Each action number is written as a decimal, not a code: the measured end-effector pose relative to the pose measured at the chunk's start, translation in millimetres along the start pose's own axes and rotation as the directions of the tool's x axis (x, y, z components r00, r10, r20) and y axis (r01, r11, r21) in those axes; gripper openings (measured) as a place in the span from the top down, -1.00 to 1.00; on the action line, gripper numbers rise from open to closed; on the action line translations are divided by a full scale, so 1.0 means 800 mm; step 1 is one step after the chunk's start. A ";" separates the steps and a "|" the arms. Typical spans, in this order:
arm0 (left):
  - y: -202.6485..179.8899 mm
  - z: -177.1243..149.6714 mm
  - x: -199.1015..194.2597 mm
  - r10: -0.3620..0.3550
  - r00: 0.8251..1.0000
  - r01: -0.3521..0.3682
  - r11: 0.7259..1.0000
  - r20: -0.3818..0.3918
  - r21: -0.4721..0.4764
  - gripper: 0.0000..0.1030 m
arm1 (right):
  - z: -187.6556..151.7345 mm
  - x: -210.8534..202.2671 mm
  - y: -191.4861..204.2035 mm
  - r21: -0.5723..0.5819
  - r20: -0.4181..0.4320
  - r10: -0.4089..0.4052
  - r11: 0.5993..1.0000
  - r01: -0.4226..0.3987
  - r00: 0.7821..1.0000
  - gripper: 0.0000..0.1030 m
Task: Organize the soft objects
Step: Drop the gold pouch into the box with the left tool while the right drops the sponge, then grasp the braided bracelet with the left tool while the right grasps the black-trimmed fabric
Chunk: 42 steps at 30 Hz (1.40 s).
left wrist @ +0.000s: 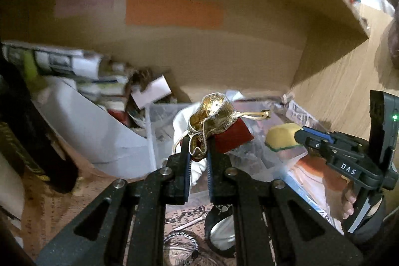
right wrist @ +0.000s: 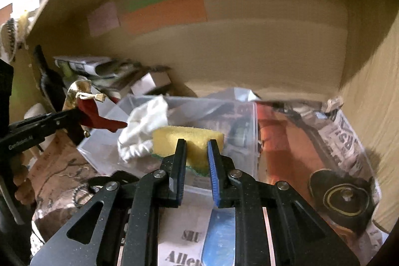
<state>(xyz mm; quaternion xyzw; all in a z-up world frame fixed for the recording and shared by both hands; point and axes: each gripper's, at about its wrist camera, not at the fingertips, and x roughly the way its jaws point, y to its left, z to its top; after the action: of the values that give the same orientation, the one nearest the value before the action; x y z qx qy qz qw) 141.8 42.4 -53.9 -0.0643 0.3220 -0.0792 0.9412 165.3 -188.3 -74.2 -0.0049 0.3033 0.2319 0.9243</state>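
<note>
My left gripper point(left wrist: 198, 145) is shut on a gold and red drawstring pouch point(left wrist: 214, 120) and holds it above a clear plastic bin point(left wrist: 159, 116). The pouch also shows at the left of the right wrist view point(right wrist: 84, 104). My right gripper point(right wrist: 197, 148) is shut on a yellow sponge with a green base point(right wrist: 187, 138), over the same clear bin point(right wrist: 239, 126). The sponge also shows in the left wrist view point(left wrist: 281, 137). A white cloth point(right wrist: 144, 131) lies in the bin, just left of the sponge.
All of this is inside a cardboard box point(left wrist: 224, 54) with orange, green and pink labels on its back wall. Papers and small boxes point(left wrist: 82, 71) pile at the back left. A shiny printed bag point(right wrist: 324, 141) with a black round object point(right wrist: 344, 198) lies at the right.
</note>
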 end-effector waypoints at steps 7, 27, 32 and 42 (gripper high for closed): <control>-0.007 -0.010 0.060 -0.012 0.993 0.013 1.000 -0.119 0.007 0.80 | -0.010 0.026 -0.011 0.011 -0.086 -0.007 1.000 0.008 0.996 0.69; -0.007 -0.021 0.039 0.033 0.994 -0.031 0.999 -0.100 0.027 -0.04 | -0.003 -0.002 0.007 -0.043 -0.039 -0.004 0.999 0.003 0.999 -0.27; 0.004 -0.016 0.008 0.052 0.998 -0.051 0.999 -0.042 0.016 -0.12 | -0.001 -0.022 0.020 -0.056 0.004 0.018 0.998 -0.018 1.000 -0.39; 0.019 -0.038 -0.027 0.092 0.995 -0.091 0.996 -0.036 0.025 -0.41 | -0.020 -0.030 0.055 -0.096 -0.029 0.107 0.989 -0.110 0.994 -0.71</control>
<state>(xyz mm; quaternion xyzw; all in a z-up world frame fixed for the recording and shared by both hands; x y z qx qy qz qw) 107.8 58.8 -67.7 -0.0369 0.3409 -0.0410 0.9385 120.4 -162.0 -68.2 -0.0364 0.3022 0.2964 0.9053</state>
